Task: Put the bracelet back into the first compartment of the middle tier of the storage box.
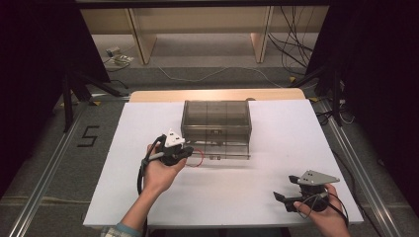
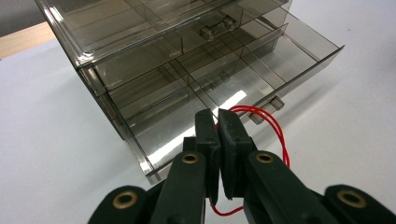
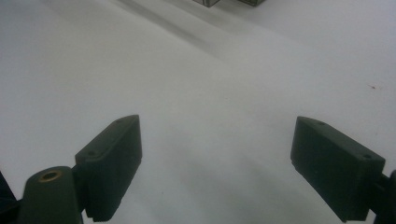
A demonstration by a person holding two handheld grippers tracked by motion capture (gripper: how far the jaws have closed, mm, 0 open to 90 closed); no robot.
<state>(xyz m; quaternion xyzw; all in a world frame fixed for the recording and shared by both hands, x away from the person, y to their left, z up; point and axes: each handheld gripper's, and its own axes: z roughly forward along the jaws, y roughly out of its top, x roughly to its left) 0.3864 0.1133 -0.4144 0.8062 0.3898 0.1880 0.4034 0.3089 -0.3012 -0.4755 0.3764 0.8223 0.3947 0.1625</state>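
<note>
- A thin red wire loop (image 2: 273, 126) is clamped between the closed fingers of the left gripper (image 2: 218, 116), just above the front edge of the open bottom drawer (image 2: 261, 65).
- The loop's long axis is seen running from the fingers toward the drawer front, its rounded end pointing away from the hand.
- The smoked drawer cabinet (image 1: 216, 123) is set mid-worktop (image 1: 276, 143).
- The right gripper (image 3: 215, 158) is held with fingers wide apart over bare worktop, well apart from the cabinet.

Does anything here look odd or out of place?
Nothing looks broken or spilled. The smoky plastic drawer box has its bottom drawer pulled out, and the left hand-held gripper is shut on a loop of red wire beside it.
</note>
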